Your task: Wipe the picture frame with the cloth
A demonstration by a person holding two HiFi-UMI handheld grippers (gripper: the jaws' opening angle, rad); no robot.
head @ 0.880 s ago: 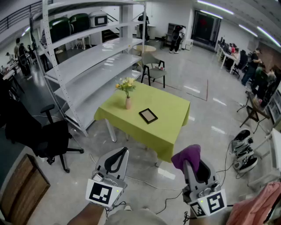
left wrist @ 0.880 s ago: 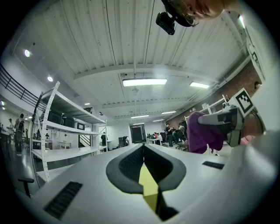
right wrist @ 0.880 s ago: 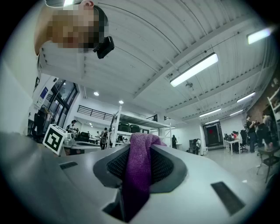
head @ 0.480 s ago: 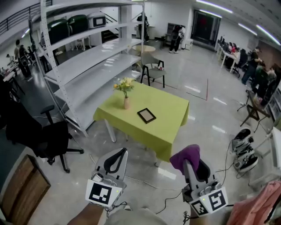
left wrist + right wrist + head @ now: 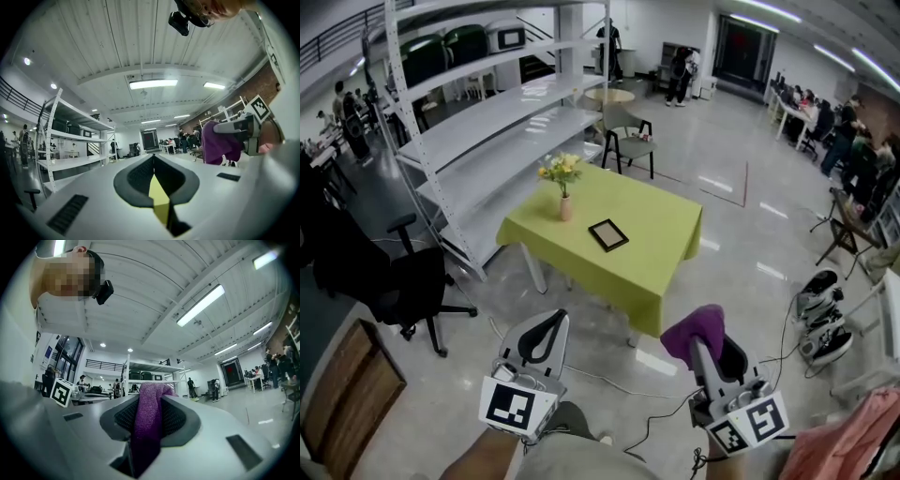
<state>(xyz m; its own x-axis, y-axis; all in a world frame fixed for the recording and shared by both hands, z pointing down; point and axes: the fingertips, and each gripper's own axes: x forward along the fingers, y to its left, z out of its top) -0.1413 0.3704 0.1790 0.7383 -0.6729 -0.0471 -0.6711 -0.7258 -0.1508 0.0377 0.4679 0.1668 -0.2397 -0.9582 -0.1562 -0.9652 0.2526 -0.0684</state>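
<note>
Pinching the purple cloth (image 5: 692, 330) tight in the jaws of the right gripper (image 5: 701, 343), low over the floor. Holding the left gripper (image 5: 554, 321) alongside, jaws pressed together on nothing. Lying flat on the green table (image 5: 661, 255), well ahead of both grippers: the picture frame (image 5: 607, 234), near a vase of flowers (image 5: 563, 187).

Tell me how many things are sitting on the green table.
2. A vase of flowers stands near the far left edge; the picture frame lies flat around the middle, apart from it. Nothing looks hidden.
</note>
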